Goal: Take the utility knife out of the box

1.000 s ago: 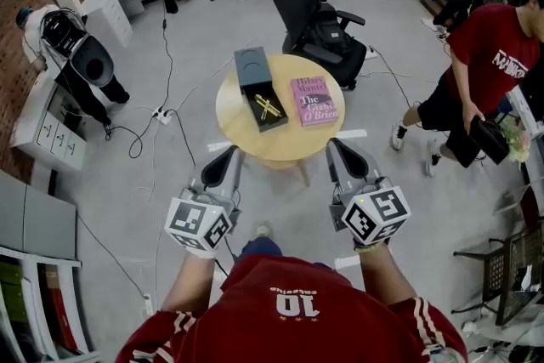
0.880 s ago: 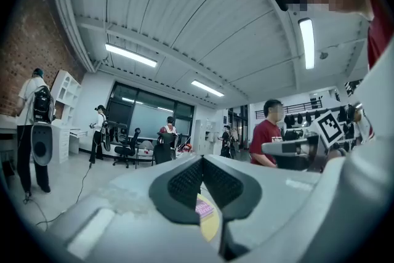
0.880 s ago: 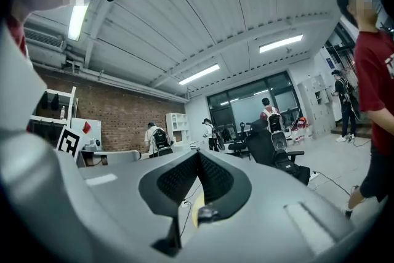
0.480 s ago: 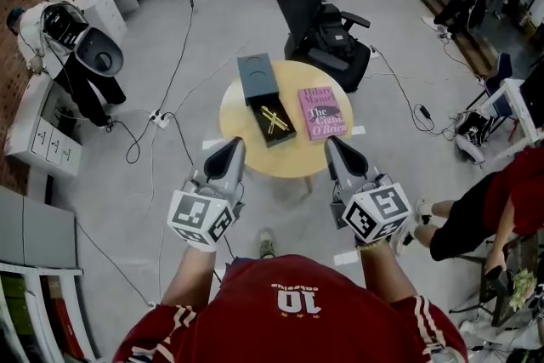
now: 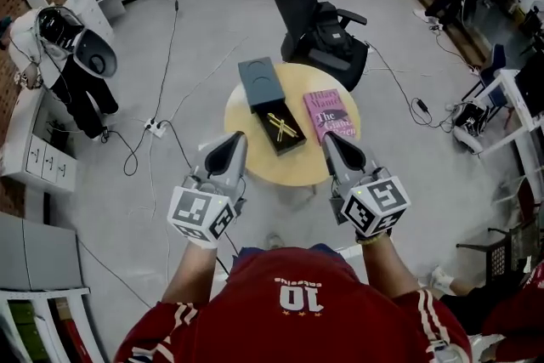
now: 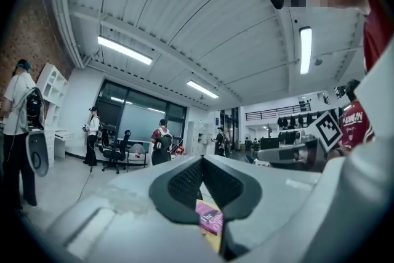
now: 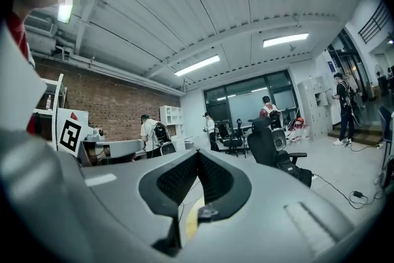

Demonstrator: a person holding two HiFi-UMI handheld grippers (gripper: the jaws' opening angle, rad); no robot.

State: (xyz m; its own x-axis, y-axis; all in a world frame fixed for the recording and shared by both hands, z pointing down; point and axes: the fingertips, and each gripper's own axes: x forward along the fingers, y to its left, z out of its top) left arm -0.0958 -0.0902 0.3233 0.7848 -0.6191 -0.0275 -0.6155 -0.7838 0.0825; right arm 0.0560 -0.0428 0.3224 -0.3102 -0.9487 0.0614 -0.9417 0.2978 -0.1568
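Our left gripper (image 5: 235,144), right gripper (image 5: 331,142): both closed, empty. Knife (image 5: 283,128) in box (image 5: 266,112) ahead, midway between them, lying diagonally; we judge neither nearer.

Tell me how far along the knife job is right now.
Done: the box sits open on the round table, with the yellow utility knife exposed inside. In hand: nothing; the left hand-held gripper and right hand-held gripper are both shut and empty, short of the box. To do: open one, reach in, grip the knife and lift it out.
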